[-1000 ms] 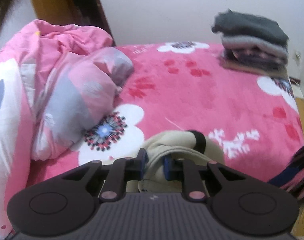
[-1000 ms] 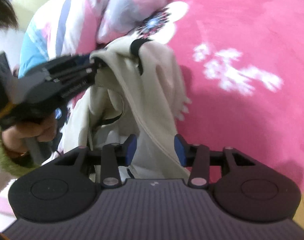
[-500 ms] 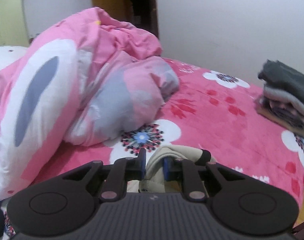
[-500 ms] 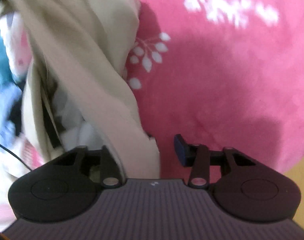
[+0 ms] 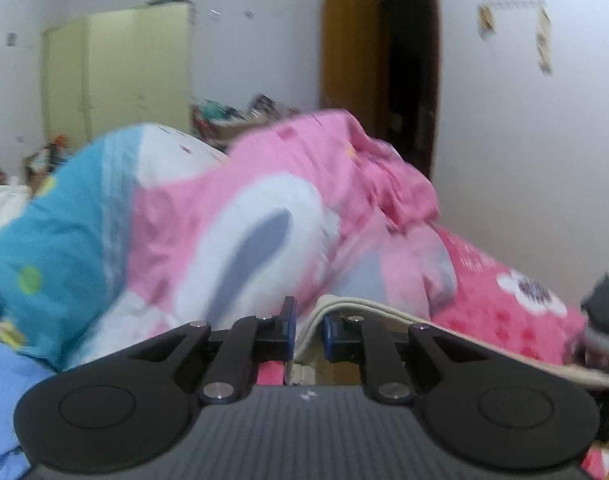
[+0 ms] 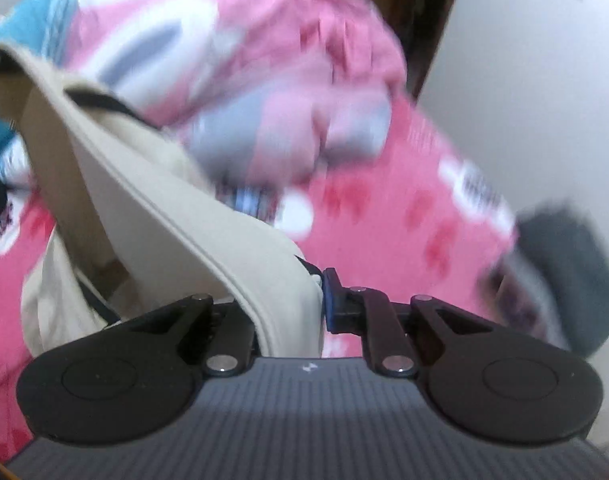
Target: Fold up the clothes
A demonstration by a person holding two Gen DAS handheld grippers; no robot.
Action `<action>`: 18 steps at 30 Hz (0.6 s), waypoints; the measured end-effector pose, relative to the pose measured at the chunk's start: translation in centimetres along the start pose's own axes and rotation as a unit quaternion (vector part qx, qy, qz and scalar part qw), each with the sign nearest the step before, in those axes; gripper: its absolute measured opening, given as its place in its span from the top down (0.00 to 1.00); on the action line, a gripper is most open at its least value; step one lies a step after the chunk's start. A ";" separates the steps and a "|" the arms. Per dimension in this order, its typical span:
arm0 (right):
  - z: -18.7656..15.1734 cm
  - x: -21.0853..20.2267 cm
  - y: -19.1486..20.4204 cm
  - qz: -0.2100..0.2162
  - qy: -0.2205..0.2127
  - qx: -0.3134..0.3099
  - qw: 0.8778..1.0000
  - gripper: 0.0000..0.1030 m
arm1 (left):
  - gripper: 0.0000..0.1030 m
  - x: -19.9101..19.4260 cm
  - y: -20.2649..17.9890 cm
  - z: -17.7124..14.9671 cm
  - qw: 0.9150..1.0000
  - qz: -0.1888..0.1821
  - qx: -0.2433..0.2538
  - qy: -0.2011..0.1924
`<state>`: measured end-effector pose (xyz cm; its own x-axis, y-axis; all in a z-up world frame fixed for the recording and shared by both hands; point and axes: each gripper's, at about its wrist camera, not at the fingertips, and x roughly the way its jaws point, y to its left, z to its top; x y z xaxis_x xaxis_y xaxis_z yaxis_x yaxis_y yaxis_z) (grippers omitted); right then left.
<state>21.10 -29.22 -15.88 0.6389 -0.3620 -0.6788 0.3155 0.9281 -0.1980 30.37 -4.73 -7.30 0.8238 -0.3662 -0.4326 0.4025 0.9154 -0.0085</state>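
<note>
A cream garment with black trim hangs stretched between both grippers above the pink flowered bed. My left gripper is shut on one edge of the cream garment, which runs off to the right as a taut band. My right gripper is shut on the other end; the cloth covers its left finger, and only the blue pad of the right finger shows. Most of the garment hangs below, out of the left wrist view.
A bunched pink, white and blue quilt fills the left of the bed. A stack of folded dark and grey clothes sits at the far right corner, by the white wall. A pale wardrobe and a wooden door stand behind.
Both grippers have risen and tilted up, lifting the cream garment off the bed. The right gripper, open a second ago, has shut on the cloth, which is now pulled taut between the two.
</note>
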 end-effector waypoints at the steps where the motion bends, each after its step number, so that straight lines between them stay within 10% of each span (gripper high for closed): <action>1: 1.3 -1.3 0.0 -0.004 -0.022 -0.010 1.000 0.90 | 0.86 -1.1 0.4 0.7 1.000 0.008 -0.008 -0.011; 9: 8.9 -10.3 -2.0 0.017 -0.167 -0.080 0.983 0.91 | 0.87 -10.0 0.8 6.2 0.990 0.075 -0.055 -0.105; 18: 12.3 -19.0 -7.3 0.106 -0.280 -0.130 0.945 0.91 | 0.86 -20.0 -5.1 8.2 0.961 0.181 -0.073 -0.196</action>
<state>15.30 -30.24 7.12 0.9626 -0.0875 -0.2566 0.0019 0.9487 -0.3162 15.08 -3.45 8.75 0.9979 -0.0274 -0.0593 0.0239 0.9979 -0.0600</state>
